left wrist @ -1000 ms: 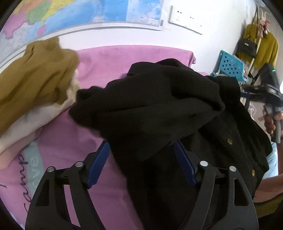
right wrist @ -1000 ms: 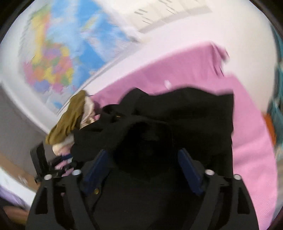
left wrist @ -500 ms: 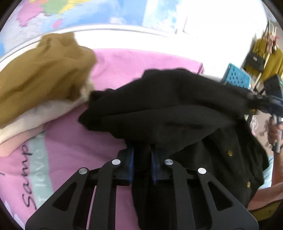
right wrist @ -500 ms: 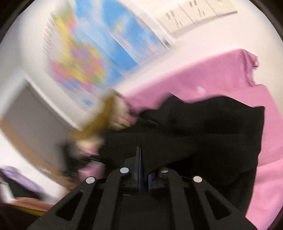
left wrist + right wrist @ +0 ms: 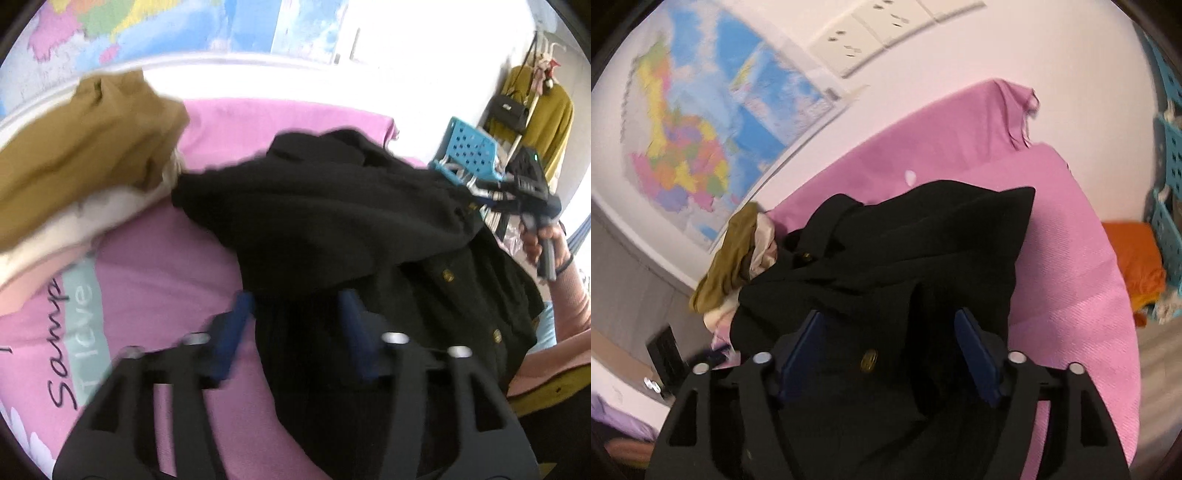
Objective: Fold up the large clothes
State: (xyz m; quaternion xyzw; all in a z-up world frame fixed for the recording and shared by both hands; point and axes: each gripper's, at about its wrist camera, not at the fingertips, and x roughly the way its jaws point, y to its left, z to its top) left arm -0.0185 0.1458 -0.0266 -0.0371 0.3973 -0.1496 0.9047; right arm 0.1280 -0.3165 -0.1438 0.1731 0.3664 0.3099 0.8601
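Observation:
A black buttoned garment [image 5: 332, 229] with gold buttons lies crumpled on the pink bedsheet [image 5: 155, 280]; it also shows in the right wrist view [image 5: 905, 258]. My left gripper [image 5: 295, 306] is open, its blue pads on either side of a fold of the black cloth. My right gripper [image 5: 890, 332] is open too, its pads straddling the garment near a gold button [image 5: 868, 359]. The right gripper also shows in the left wrist view [image 5: 532, 199], held in a hand at the garment's far right edge.
A pile of mustard and cream clothes [image 5: 81, 155] lies at the left of the bed, also in the right wrist view [image 5: 735, 258]. A blue plastic basket [image 5: 472, 151] and hanging clothes [image 5: 535, 107] stand at the right. A map [image 5: 713, 122] hangs on the wall behind.
Both grippers were open a second ago, shut on the black garment half a second ago, and have opened again now. The garment has settled lower on the bed.

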